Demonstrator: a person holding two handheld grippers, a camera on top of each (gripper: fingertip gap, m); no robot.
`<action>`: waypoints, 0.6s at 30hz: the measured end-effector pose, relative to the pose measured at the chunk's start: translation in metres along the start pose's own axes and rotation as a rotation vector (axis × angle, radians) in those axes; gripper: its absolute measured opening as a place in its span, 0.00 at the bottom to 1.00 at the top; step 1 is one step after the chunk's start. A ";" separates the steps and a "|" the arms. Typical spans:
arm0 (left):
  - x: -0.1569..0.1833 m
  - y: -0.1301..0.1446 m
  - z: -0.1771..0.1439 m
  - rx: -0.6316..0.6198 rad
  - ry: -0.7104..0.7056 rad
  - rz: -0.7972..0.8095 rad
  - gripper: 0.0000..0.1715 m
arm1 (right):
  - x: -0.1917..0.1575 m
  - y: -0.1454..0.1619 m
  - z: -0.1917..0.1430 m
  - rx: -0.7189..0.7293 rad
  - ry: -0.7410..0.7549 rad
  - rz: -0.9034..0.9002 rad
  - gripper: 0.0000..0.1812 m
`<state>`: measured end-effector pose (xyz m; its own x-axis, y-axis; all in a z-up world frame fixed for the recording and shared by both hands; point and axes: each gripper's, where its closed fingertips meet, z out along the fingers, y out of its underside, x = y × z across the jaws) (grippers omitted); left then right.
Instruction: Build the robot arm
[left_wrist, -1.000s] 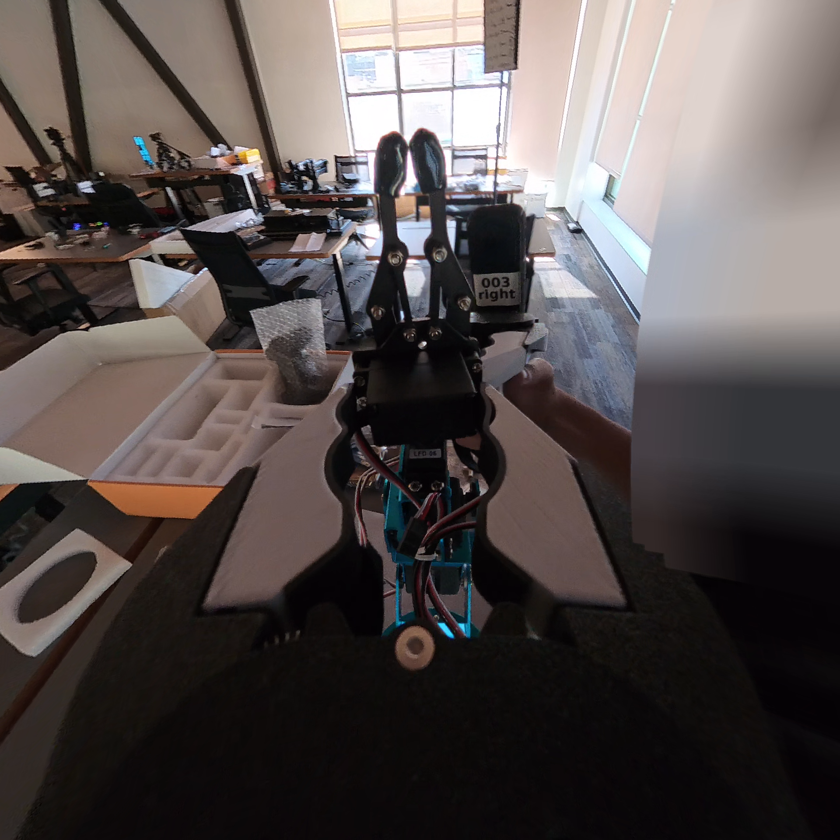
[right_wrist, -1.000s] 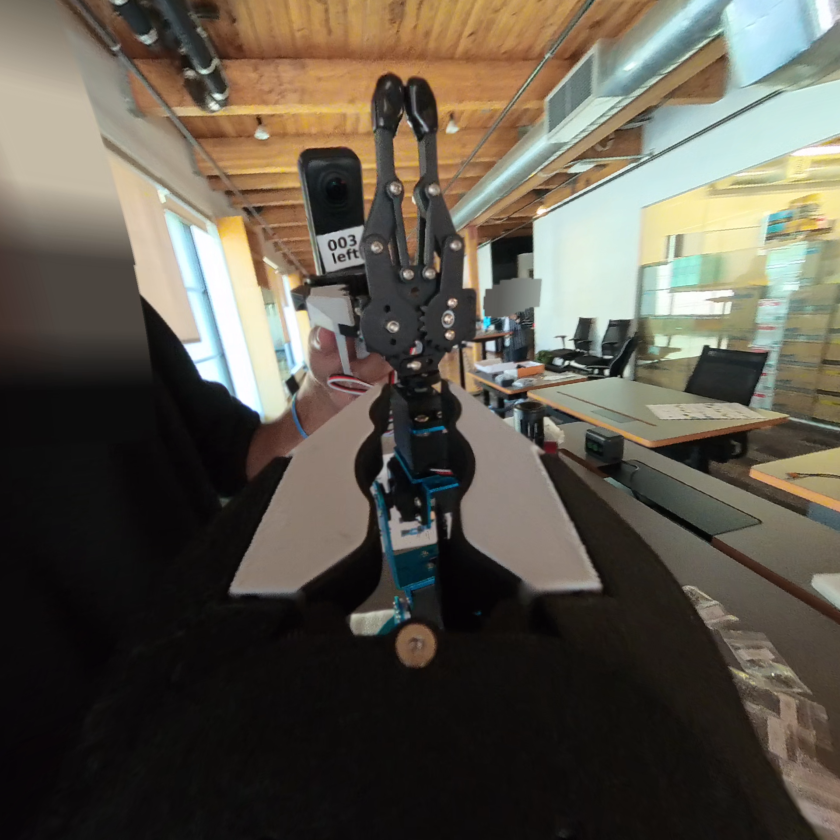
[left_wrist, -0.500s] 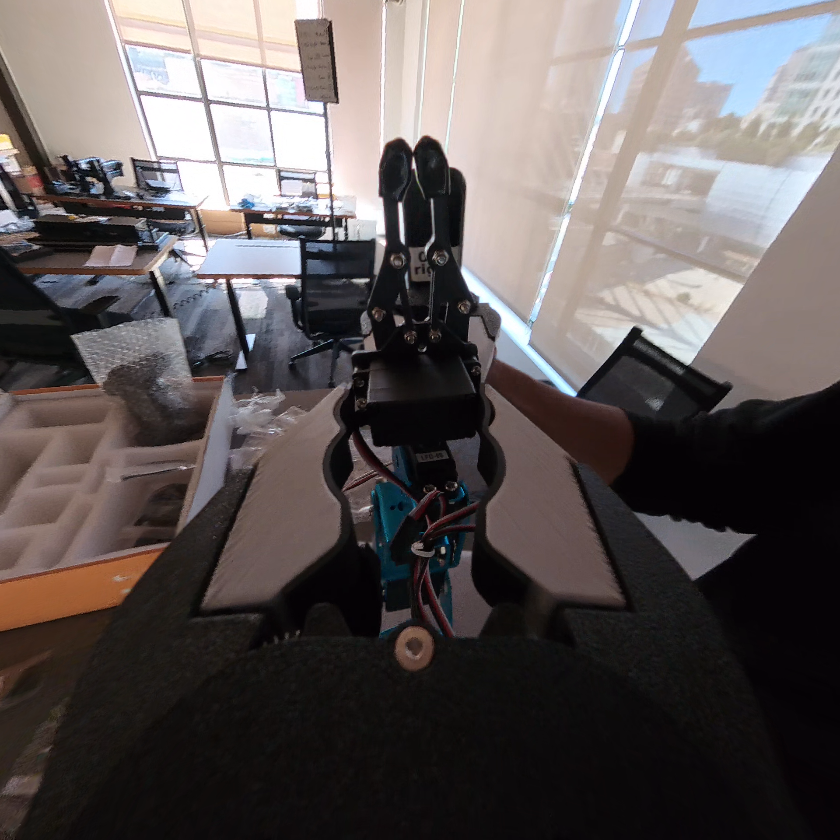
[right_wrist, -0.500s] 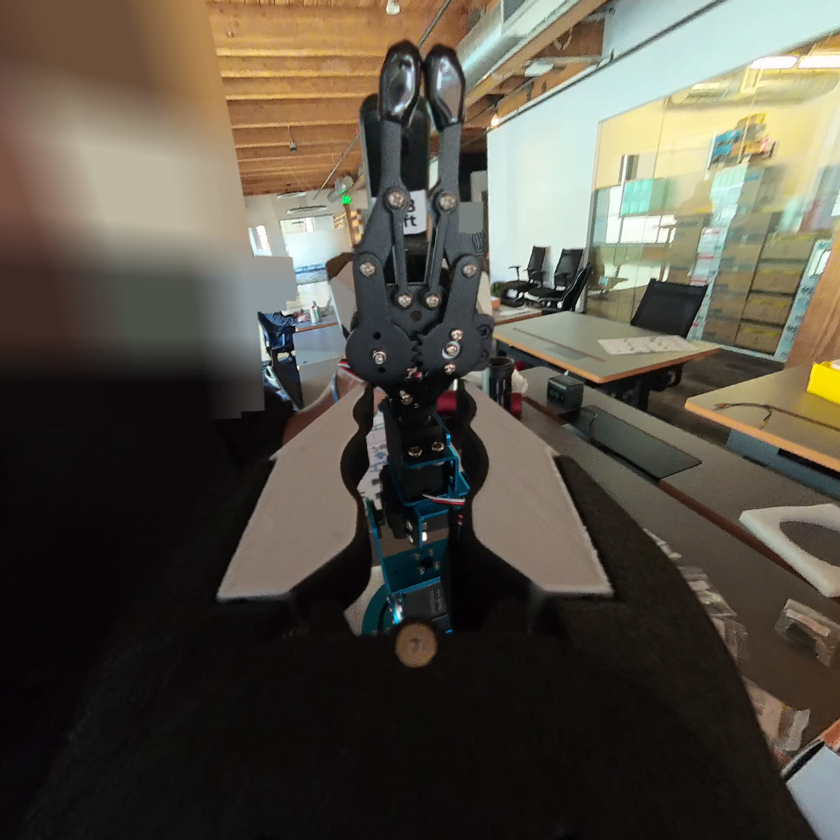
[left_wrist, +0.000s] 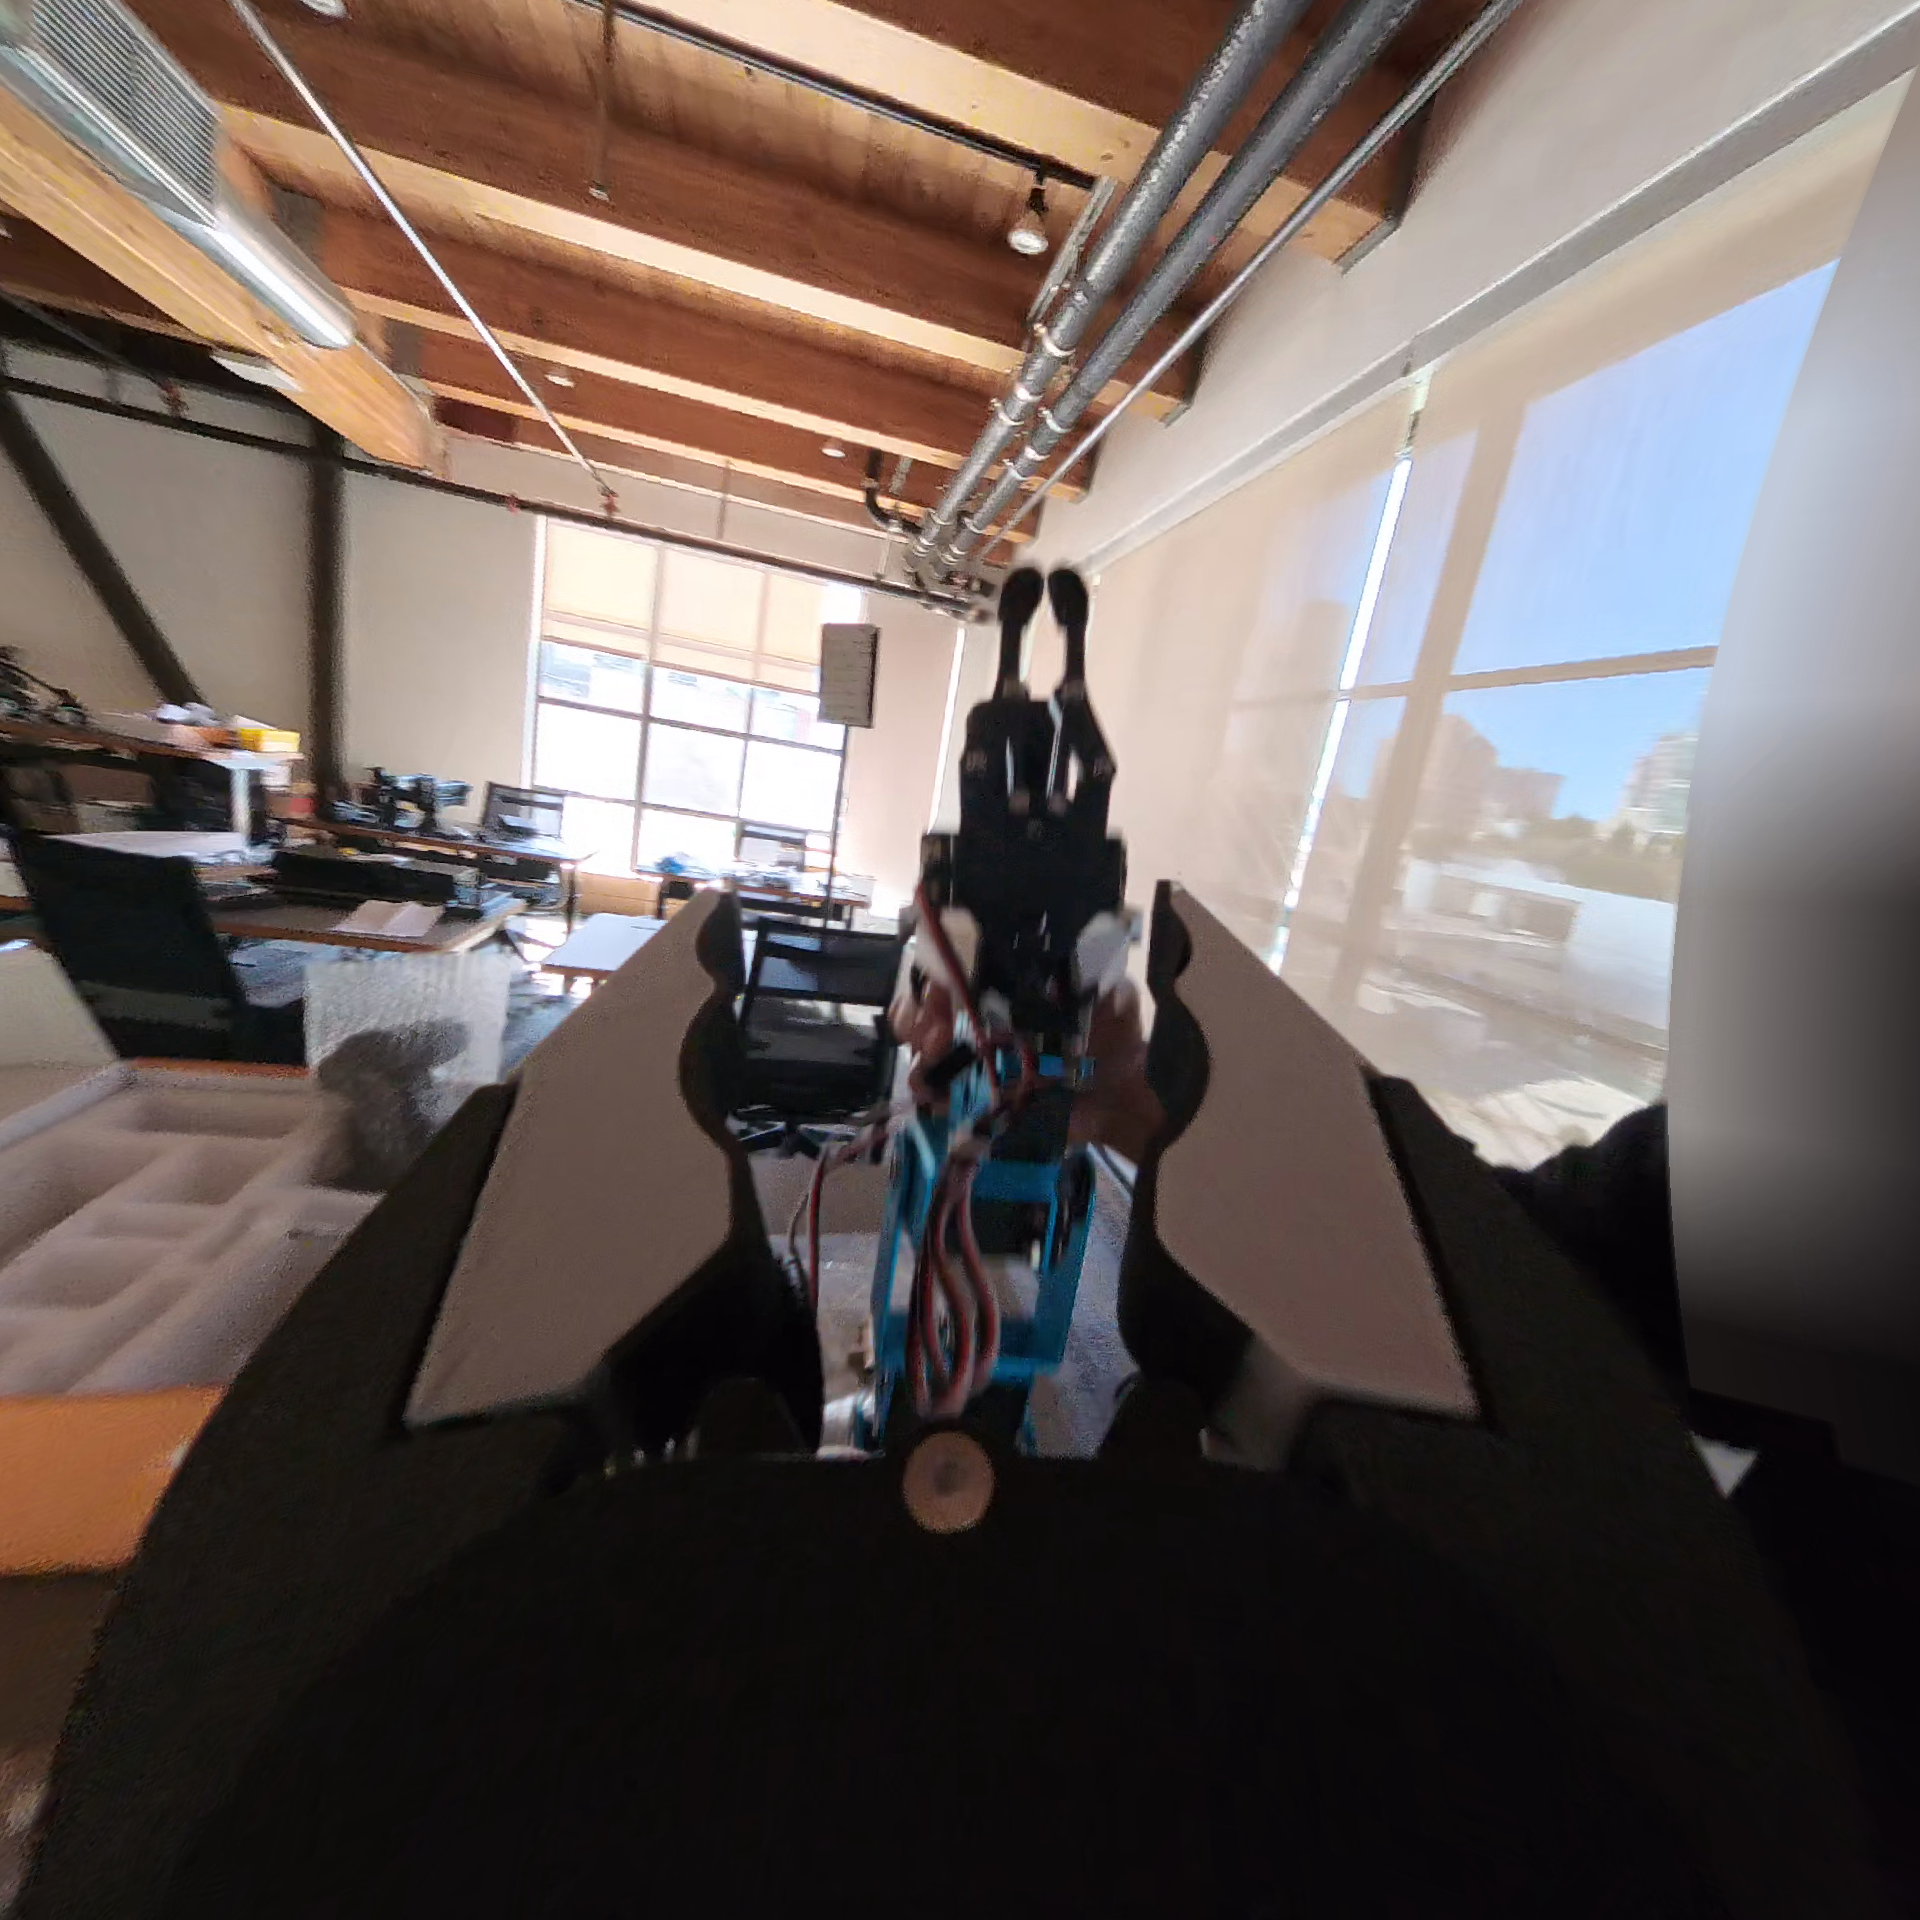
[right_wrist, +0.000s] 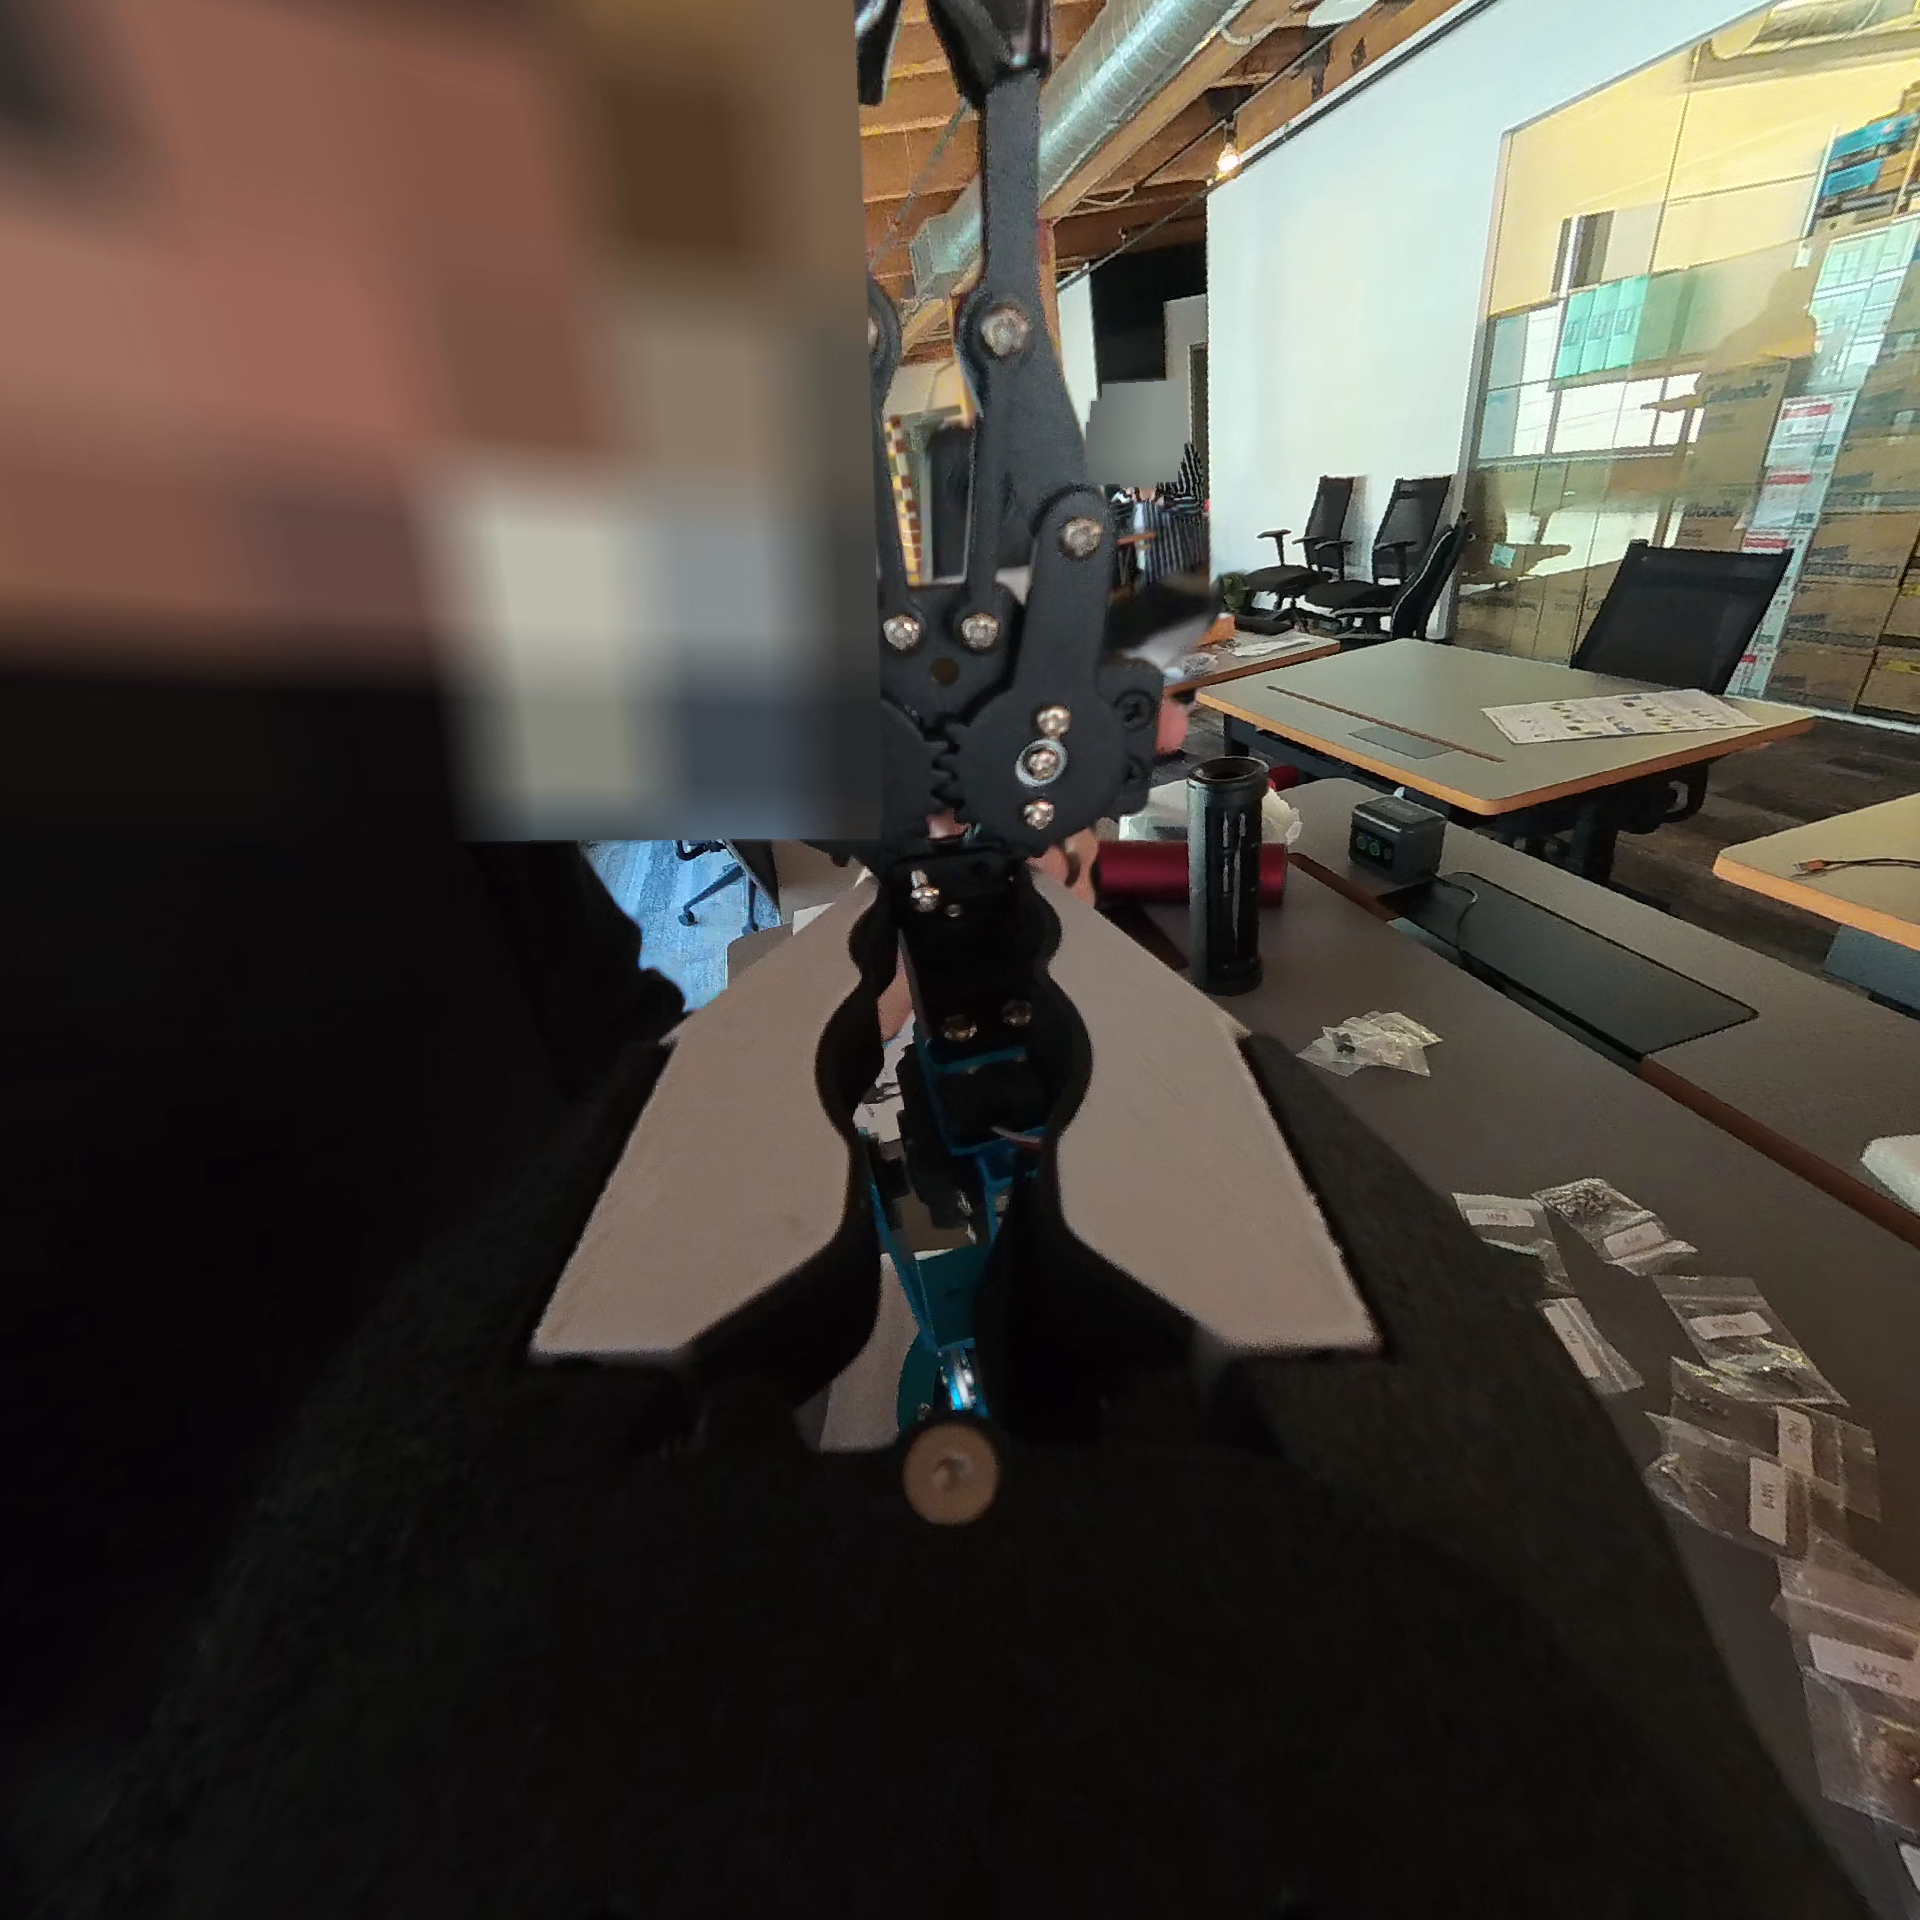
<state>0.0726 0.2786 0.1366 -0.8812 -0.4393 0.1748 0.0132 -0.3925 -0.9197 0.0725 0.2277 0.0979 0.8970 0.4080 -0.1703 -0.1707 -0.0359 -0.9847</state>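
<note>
Blue and black, the small arm (right_wrist: 997, 727) stands upright between the two pads of the right claw (right_wrist: 961, 914), which is pressed together on its black servo block just above the blue frame. Its geared pincer rises past the top edge, so its tips are out of that view. In the blurred left wrist view, the small arm (left_wrist: 987, 1226) stands in the gap of the left claw (left_wrist: 940, 904), whose pads are spread wide, with space showing on both sides. The pincer tips there point at the ceiling, nearly touching.

Near right of the right claw, clear bags (right_wrist: 1714, 1351) of small parts lie scattered on the dark counter (right_wrist: 1558, 1091). Farther off stands a black cylinder (right_wrist: 1226, 873), with a red roll (right_wrist: 1153, 868) lying just left of it.

Left of the left claw sits a foam-lined box (left_wrist: 135, 1226), with a bubble-wrapped bundle (left_wrist: 405, 1018) at its far edge. A dark sleeve (left_wrist: 1590, 1195) shows on the right.
</note>
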 end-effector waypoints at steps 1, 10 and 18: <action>0.001 0.012 -0.011 0.002 -0.018 0.010 0.47 | -0.001 0.000 0.001 -0.001 0.005 0.004 0.11; 0.017 0.089 -0.003 0.035 -0.066 0.049 0.40 | -0.006 -0.002 0.008 0.042 -0.021 0.055 0.12; 0.013 0.077 0.025 0.114 -0.099 0.063 0.26 | -0.004 -0.002 0.014 0.019 -0.055 0.051 0.12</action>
<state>0.0737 0.2220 0.0767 -0.8259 -0.5414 0.1574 0.1254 -0.4485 -0.8849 0.0635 0.2385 0.1015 0.8631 0.4557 -0.2177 -0.2239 -0.0412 -0.9738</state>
